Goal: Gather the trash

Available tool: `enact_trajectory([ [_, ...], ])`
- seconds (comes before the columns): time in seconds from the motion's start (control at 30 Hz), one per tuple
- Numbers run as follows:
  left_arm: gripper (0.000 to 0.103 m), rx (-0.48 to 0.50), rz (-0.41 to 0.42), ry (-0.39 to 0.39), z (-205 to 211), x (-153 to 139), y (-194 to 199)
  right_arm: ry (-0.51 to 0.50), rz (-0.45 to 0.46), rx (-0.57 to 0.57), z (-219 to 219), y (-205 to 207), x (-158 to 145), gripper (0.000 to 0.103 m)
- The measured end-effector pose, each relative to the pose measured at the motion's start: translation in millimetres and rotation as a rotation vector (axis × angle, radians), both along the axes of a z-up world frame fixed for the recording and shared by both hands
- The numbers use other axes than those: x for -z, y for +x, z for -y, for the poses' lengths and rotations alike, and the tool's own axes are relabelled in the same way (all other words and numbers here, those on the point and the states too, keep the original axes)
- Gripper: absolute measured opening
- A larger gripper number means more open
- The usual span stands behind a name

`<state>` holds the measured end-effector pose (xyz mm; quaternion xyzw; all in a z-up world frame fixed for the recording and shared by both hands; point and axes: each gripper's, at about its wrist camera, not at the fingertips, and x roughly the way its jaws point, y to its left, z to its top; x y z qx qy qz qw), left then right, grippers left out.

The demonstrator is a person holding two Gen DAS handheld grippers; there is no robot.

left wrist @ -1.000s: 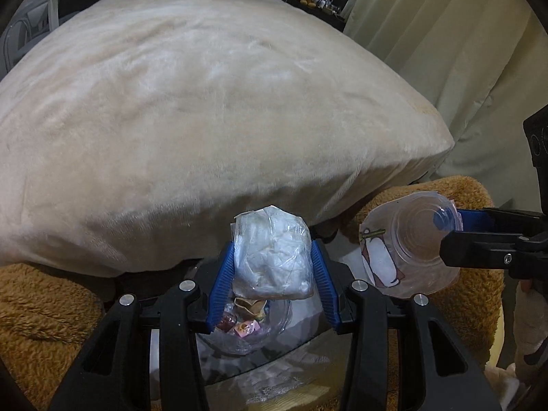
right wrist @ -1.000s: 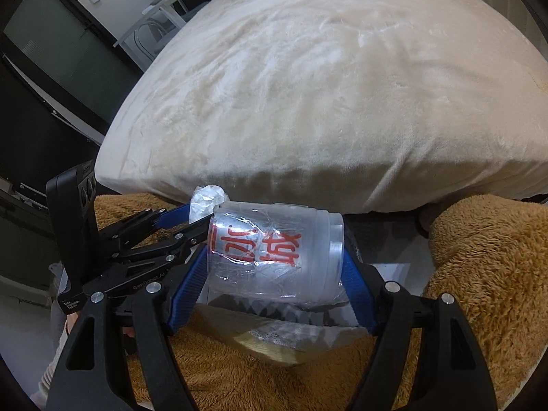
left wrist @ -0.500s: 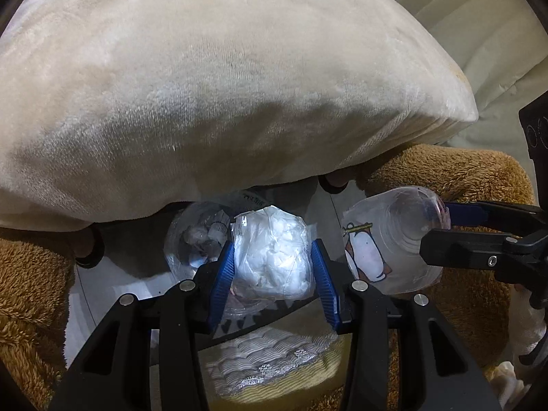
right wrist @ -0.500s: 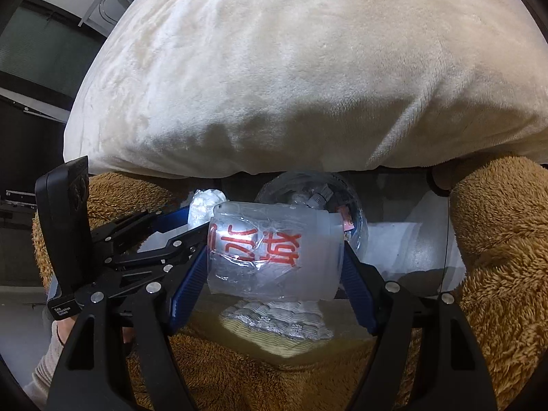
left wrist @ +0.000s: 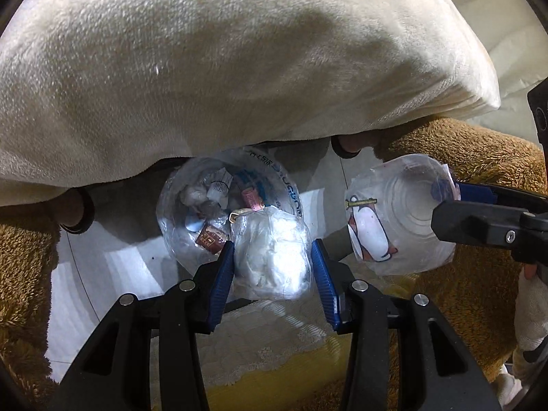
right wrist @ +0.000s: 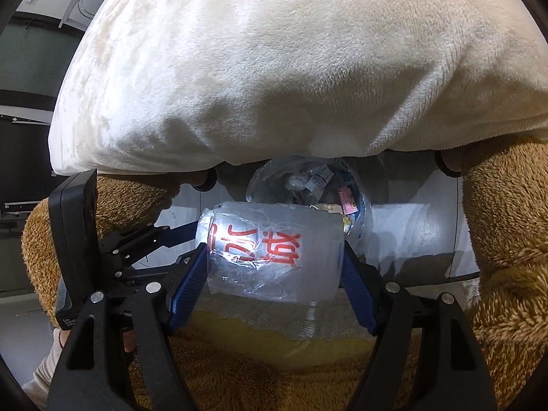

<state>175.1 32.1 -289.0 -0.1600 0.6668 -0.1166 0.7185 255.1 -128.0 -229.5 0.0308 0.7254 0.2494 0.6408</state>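
Wrappers fill the clear bin bag (left wrist: pixel 219 212); left fingers (left wrist: pixel 222 275) pinch a tissue bundle (left wrist: pixel 272 257), right fingers (right wrist: pixel 356 289) a plastic cup (right wrist: pixel 274 257).

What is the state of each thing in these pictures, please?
left gripper: shut on the white bag.
white bag: crumpled, held above the trash bag.
right gripper: shut on the plastic cup.
plastic cup: empty, on its side, crinkled.
trash bag: open, holding wrappers.
cream cushion: resting on the brown plush.
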Motion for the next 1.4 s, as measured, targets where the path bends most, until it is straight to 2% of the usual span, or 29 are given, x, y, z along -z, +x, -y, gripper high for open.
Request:
enact_trajectory([
  [0.2,0.044,-0.008,-0.031,0.015,1.5,5.1,-0.8,-0.001,-0.006,-0.003,-0.6,1.7,-2.3,0.074],
  [0.5,0.044,-0.021,-0.025,0.022,0.9,2.5,-1.1,0.002,0.024,-0.011,-0.7,1.9,-12.0,0.074],
  [0.6,0.047,-0.034,-0.023,0.015,-1.7,1.1,-1.6,0.005,0.036,-0.008,0.1,2.3,-15.4,0.074],
  [0.67,0.054,-0.039,-0.035,0.005,-2.5,1.8,-1.7,0.005,0.042,-0.007,0.6,2.8,-18.2,0.075],
  [0.73,0.058,-0.047,-0.019,0.018,-3.5,-2.0,-1.5,0.013,0.045,-0.002,1.9,3.0,-21.8,0.083],
  [0.77,0.06,-0.049,-0.016,0.021,-4.0,-3.2,-1.3,0.015,0.05,-0.001,2.3,3.5,-24.3,0.084],
  [1.13,0.063,-0.075,0.004,0.032,-9.3,-13.2,-5.6,0.023,0.08,0.007,7.2,1.5,-43.4,0.084],
  [1.4,0.063,-0.078,0.06,0.028,-10.1,-35.7,-12.3,0.031,0.134,0.006,13.5,-12.8,-65.9,0.084],
])
